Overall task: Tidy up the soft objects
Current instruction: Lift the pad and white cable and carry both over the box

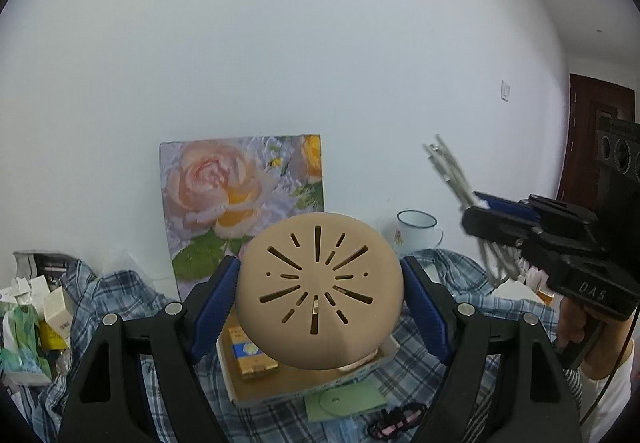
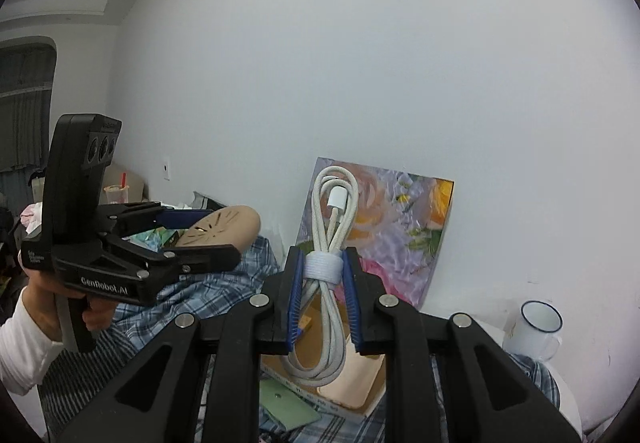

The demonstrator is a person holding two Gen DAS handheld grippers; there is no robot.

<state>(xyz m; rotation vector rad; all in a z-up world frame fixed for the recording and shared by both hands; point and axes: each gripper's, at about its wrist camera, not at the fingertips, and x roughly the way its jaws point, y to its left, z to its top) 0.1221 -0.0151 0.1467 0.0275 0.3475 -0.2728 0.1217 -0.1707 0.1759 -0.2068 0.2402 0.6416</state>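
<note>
White wall fills the back, and a flower picture (image 1: 240, 211) leans on it. Up in the air in front of the wall, the left gripper (image 1: 320, 295) holds a tan pad (image 1: 318, 293) with slits cut in it like sun rays. Its jaws stand wide, and the blue pads press the tan pad from both sides. The right gripper (image 2: 322, 299) holds a white cable (image 2: 326, 283) that is looped and tied with a white band. Its jaws are narrow and pinch the cable right at the band, so loops hang above and below. In the left view, the right gripper (image 1: 476, 217) is off to the right with the cable (image 1: 452, 179) sticking up from it. In the right view, the left gripper (image 2: 208, 235) is off to the left, held by a hand (image 2: 94, 307) in a white sleeve (image 2: 24, 343). Below both grippers lies a blue checked shirt (image 1: 120, 295). An open box (image 1: 280, 383) rests on the shirt, with a small yellow pack (image 1: 250, 353) inside. A green card (image 1: 348, 399) lies just in front of the box. A white mug (image 1: 418, 233) stands near the wall on the right. Small boxes (image 1: 36, 319) are piled at the far left
</note>
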